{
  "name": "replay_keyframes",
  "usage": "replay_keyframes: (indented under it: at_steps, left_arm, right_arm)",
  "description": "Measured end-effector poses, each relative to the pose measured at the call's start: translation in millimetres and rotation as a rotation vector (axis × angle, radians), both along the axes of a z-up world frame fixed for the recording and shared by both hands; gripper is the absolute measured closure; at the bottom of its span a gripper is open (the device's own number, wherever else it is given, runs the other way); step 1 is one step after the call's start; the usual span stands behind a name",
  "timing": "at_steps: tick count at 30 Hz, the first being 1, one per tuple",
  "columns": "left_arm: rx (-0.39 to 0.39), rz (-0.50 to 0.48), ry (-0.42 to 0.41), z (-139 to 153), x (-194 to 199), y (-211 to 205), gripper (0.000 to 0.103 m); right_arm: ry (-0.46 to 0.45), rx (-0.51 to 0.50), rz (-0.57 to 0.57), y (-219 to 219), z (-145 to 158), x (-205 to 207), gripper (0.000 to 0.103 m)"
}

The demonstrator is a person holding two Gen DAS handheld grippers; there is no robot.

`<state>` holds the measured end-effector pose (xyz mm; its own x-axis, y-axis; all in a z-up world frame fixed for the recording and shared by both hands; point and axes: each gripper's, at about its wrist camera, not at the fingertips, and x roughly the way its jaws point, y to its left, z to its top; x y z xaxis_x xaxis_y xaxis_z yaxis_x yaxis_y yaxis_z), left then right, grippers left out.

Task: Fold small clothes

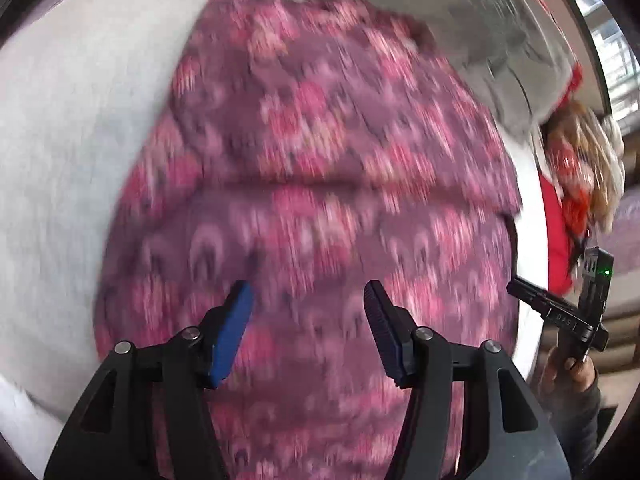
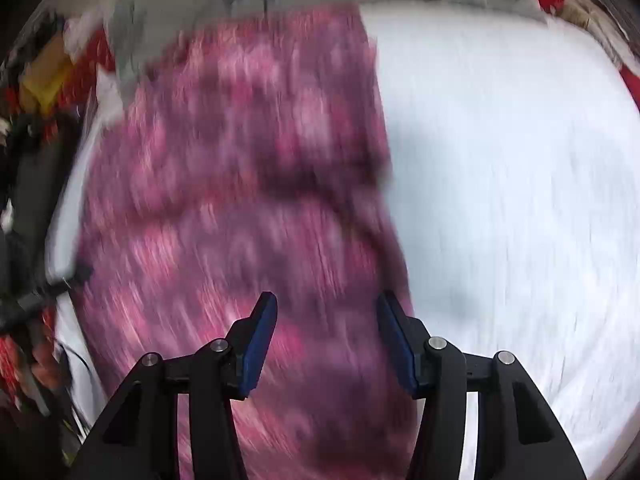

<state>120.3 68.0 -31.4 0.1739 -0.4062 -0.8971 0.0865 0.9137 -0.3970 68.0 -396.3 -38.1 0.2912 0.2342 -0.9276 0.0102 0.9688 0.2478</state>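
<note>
The pink flowered garment (image 1: pixel 312 184) lies spread on the white surface (image 1: pixel 80 140), looking soft and light, so the left gripper (image 1: pixel 308 332) and right gripper (image 2: pixel 326 344), both spread and holding nothing, should probably pinch its near edge.

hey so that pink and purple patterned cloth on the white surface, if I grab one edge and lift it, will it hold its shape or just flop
The pink patterned cloth will probably flop: a soft crease crosses its middle and it lies draped flat over the white surface. It looks thin, so likely light. With the left gripper and right gripper both open above it, pinching one edge would likely let the rest hang.
</note>
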Motion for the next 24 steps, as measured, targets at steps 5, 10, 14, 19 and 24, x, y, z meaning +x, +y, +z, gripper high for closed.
replay_keyframes:
  at_steps: [5, 10, 14, 19, 24]
  left_arm:
    - [-0.051, -0.021, 0.127, -7, -50, 19, 0.046]
    - [-0.031, 0.002, 0.164, -11, -102, 58, 0.046]
    - [-0.050, 0.036, 0.219, -25, -133, 85, 0.046]
    - [-0.182, 0.105, 0.327, -48, -161, 110, 0.046]
    - [-0.231, 0.111, 0.369, -58, -178, 106, 0.039]
  right_arm:
    - [0.016, 0.052, -0.013, -11, -6, -76, 0.049]
    - [-0.009, 0.065, -0.071, -40, -4, -147, 0.048]
    - [-0.009, 0.106, -0.140, -65, -19, -189, 0.048]
    - [-0.014, 0.288, -0.210, -82, -46, -210, 0.045]
    - [0.006, 0.383, -0.148, -59, -74, -203, 0.041]
